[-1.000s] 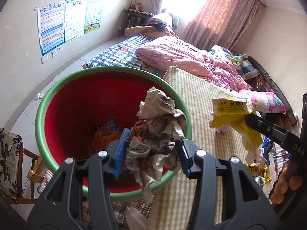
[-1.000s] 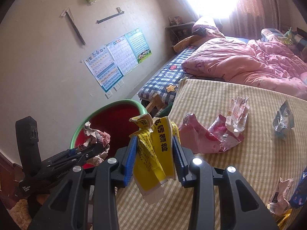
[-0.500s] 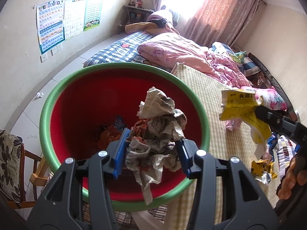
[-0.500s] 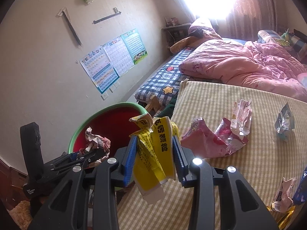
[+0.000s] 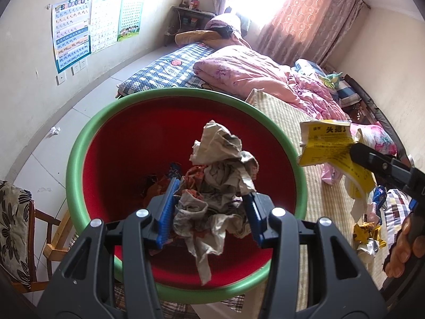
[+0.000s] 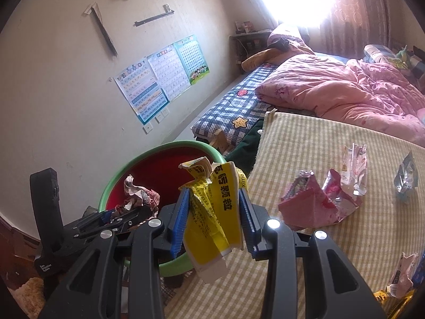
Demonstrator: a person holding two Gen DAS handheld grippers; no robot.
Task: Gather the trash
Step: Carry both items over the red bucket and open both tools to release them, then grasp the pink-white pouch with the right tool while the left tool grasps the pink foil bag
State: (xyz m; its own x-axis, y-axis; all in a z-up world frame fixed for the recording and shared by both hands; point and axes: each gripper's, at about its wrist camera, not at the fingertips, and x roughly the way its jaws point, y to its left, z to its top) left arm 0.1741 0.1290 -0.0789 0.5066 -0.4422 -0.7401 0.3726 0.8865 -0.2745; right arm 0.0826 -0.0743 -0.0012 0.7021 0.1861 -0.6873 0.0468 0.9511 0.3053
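Note:
My left gripper is shut on a wad of crumpled grey paper, which hangs over the open red bin with a green rim. Some trash lies at the bin's bottom. My right gripper is shut on a yellow wrapper with black print; it hovers at the edge of the striped mat, just right of the bin. In the left wrist view the yellow wrapper and the right gripper's finger show right of the bin. The left gripper appears low left in the right wrist view.
More wrappers lie on the yellow striped mat: a pink bag, a pale packet, a silver one. A pink quilt and checked bedding lie behind. A wooden chair stands left of the bin.
Both grippers have drifted toward the bin with their loads. The paper wad now hangs further over the bin's inside, and the yellow wrapper has come closer to its rim.

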